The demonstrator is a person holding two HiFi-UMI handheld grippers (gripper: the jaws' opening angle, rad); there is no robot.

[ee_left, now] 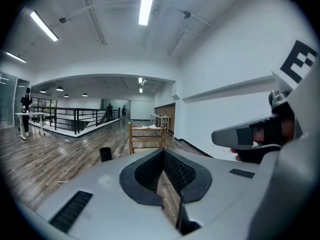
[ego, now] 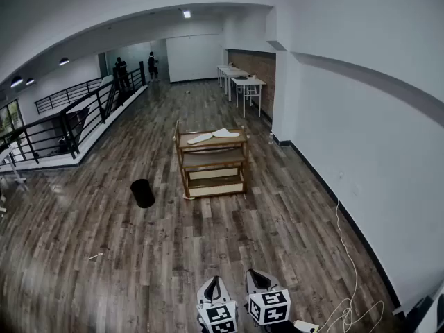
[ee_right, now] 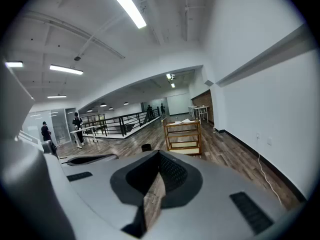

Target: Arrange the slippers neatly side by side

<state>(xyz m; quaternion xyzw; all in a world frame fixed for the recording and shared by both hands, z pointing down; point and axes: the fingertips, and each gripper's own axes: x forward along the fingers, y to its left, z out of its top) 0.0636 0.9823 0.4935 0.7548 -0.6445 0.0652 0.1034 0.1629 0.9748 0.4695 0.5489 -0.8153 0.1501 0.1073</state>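
While the left claw (ego: 214,284) and the right claw (ego: 257,278) were held pressed together, empty, over the wooden floor (ego: 125,255), the two white slippers (ego: 211,136) were seen on the top tier of a wooden shelf (ego: 212,159), well apart from them.

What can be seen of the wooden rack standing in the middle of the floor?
The wooden rack is an open, light-brown frame with stacked shelves between corner posts. It stands upright on the plank floor, clear of the wall. Two white slippers lie on its top shelf, angled apart rather than lined up.
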